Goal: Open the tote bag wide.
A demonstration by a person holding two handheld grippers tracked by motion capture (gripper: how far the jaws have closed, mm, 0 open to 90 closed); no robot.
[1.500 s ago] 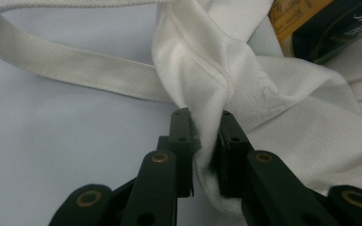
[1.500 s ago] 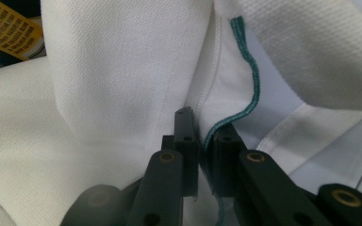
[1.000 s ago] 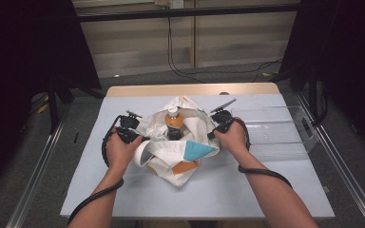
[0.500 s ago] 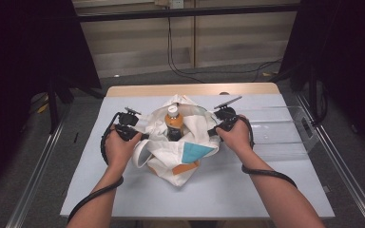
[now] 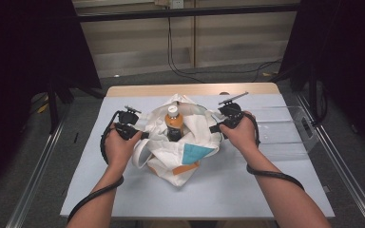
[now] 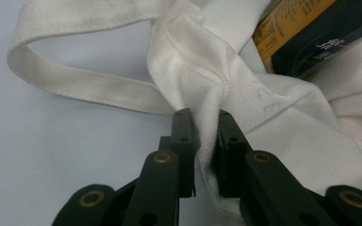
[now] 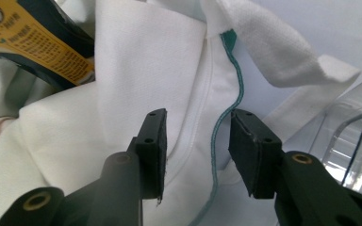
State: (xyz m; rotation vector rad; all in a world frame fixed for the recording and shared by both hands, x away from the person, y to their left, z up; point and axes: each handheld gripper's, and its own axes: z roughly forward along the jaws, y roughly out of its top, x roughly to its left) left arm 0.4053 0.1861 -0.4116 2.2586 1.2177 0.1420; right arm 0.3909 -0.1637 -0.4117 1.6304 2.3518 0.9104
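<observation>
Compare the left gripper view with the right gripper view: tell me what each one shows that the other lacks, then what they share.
Left gripper view alone: the left tool shut on a bunched fold of the white cloth bag, with a looped bag handle lying on the table.

Right gripper view alone: the right tool, whose jaws have just been opening, stands apart from the cloth along a teal-stitched seam, and a clear plastic box sits beside it.

Both: the white bag and the bottle's yellow and dark label.
</observation>
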